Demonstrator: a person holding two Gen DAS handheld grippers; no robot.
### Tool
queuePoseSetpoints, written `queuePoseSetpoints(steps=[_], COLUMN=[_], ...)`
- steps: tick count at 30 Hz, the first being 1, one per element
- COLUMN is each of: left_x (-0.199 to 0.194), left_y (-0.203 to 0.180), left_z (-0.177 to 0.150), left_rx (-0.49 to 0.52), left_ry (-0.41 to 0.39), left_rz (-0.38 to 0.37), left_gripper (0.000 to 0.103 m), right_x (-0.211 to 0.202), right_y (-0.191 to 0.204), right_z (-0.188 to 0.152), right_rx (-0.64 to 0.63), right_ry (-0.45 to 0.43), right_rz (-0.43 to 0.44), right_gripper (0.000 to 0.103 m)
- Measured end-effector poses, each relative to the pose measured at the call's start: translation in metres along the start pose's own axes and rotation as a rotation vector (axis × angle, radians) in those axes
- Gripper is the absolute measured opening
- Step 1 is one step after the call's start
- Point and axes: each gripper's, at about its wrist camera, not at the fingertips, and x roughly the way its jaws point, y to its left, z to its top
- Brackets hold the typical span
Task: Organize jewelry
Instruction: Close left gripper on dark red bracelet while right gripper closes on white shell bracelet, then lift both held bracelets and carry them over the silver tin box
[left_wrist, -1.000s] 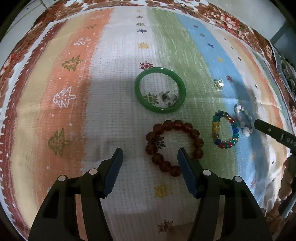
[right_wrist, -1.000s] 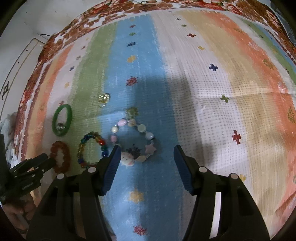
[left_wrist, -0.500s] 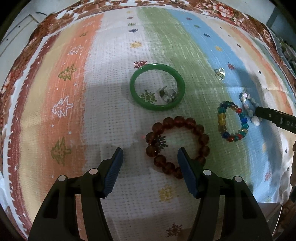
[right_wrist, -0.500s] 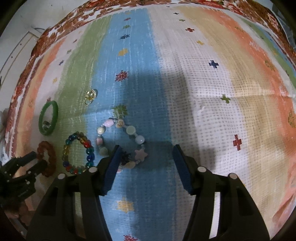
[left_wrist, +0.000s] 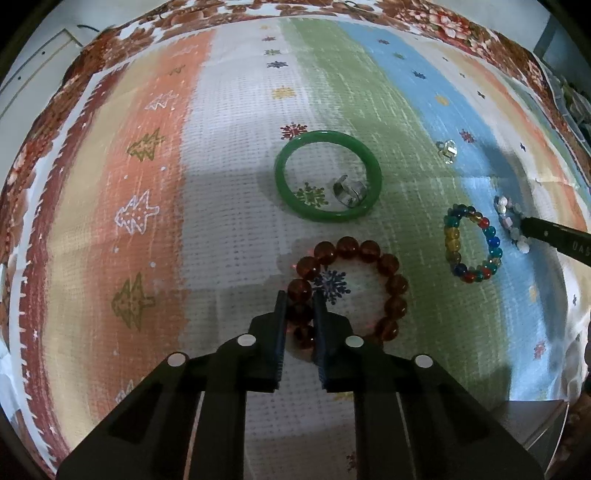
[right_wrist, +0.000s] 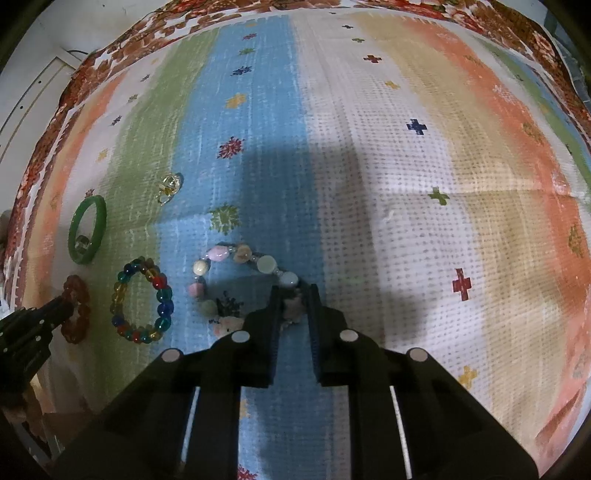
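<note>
my left tool (left_wrist: 299, 314) is clenched on the brown bead bracelet (left_wrist: 351, 291), pinching the beads at that loop's 8 o'clock side while the rest of it lies flat on the striped cloth (left_wrist: 229, 192) that covers the surface. my right tool (right_wrist: 293, 302) is likewise clamped on the pastel bead bracelet (right_wrist: 240, 284), gripping a pale charm at the loop's 4 o'clock edge.

so i judge the step in hand to be the pickup: both bracelets are gripped but neither looks lifted yet. the next move calls for raising each one straight up and slowly, since the loose loops will sag and swing from a single pinched bead, and i see no box or tray to carry them to.

counting outward: three bead bracelets in all, the third being the multicolour bead bracelet (left_wrist: 472, 243) between the other two; one green bangle (left_wrist: 327, 181) at 12 o'clock from the brown one; one silver ring (left_wrist: 349, 190) lying inside that bangle; one small clear-stone ring (left_wrist: 447, 151) at 2 o'clock, well apart from the rest.
</note>
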Motion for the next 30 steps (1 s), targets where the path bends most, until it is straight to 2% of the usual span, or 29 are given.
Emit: queuePoseSetpoints(steps=[9, 19, 24, 30], left_x=[-0.012, -0.038, -0.052, -0.071], left_y=[0.001, -0.001, -0.004, -0.010], left_z=[-0.001, 0.000, -0.002, -0.008], left_rx=[-0.011, -0.038, -0.046, -0.042], left_ry=[-0.018, -0.076, -0.118, -0.158], left_rz=[-0.034, -0.085, -0.113, -0.143], left_gripper=[0.013, 0.013, 0.013, 0.013], right_x=[-0.015, -0.044, -0.059, -0.078], right_y=[0.002, 0.019, 0.034, 0.045], right_z=[-0.004, -0.009, -0.014, -0.023], right_rx=[-0.009, -0.053, -0.118, -0.140], right_ry=[-0.020, -0.083, -0.131, -0.163], right_rz=[0.040, 0.058, 0.023, 0.051], right_gripper=[0.015, 0.015, 0.015, 0.015])
